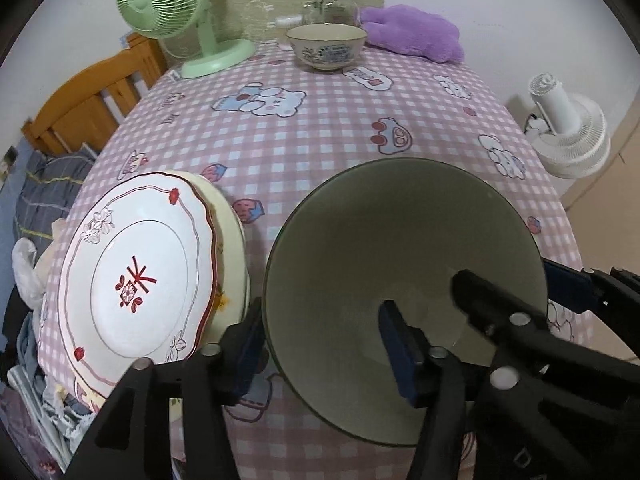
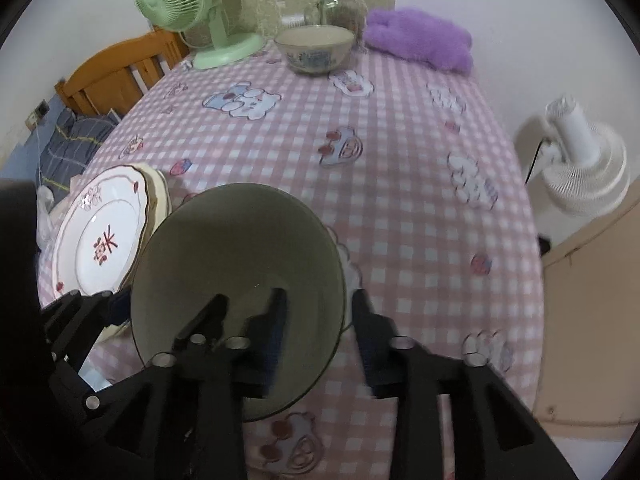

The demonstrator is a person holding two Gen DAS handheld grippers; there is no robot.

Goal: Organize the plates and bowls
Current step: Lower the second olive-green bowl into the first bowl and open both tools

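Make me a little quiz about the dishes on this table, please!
1. What colour is the fan standing on the table? A green, B red, C blue.
2. True or false: the white plate lies on top of a cream plate.
3. How many bowls are on the table?
Key: 1 A. 2 True. 3 Two: the grey-green bowl and the patterned bowl.

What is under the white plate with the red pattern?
Under the white plate lies a cream plate; only its right rim shows. The rest is covered, so whether more plates lie below cannot be told. The stack rests on the checked cloth.
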